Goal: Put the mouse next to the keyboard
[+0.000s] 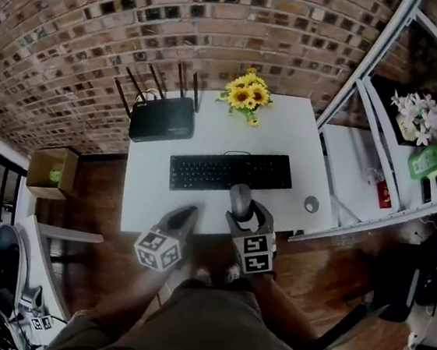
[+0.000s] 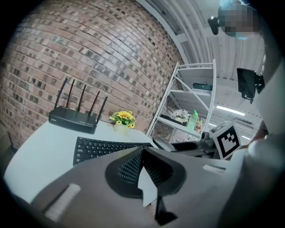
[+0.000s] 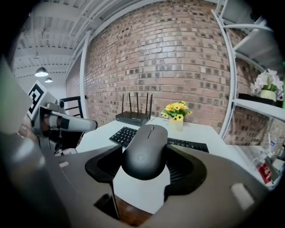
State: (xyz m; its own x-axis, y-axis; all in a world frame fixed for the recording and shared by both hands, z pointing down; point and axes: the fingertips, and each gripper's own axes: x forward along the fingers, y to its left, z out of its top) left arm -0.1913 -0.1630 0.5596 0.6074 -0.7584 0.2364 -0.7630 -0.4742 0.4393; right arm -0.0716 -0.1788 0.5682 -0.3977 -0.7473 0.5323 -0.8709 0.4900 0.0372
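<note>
A dark grey mouse [image 1: 240,199] is clamped between the jaws of my right gripper [image 1: 241,210], held just above the white table's [image 1: 145,201] front edge, right in front of the black keyboard [image 1: 230,172]. In the right gripper view the mouse [image 3: 144,151] fills the middle, my right gripper [image 3: 144,167] is shut on its sides, and the keyboard [image 3: 133,133] lies beyond. My left gripper [image 1: 185,217] hovers at the table's front edge to the left of the mouse. Its jaws meet at the tips in the left gripper view, my left gripper [image 2: 141,153] holding nothing.
A black router [image 1: 162,118] with antennas and a pot of yellow flowers [image 1: 247,95] stand behind the keyboard. A small round grey object [image 1: 311,204] lies right of the keyboard. A white shelf [image 1: 361,159] stands to the right, and a cardboard box [image 1: 53,171] to the left.
</note>
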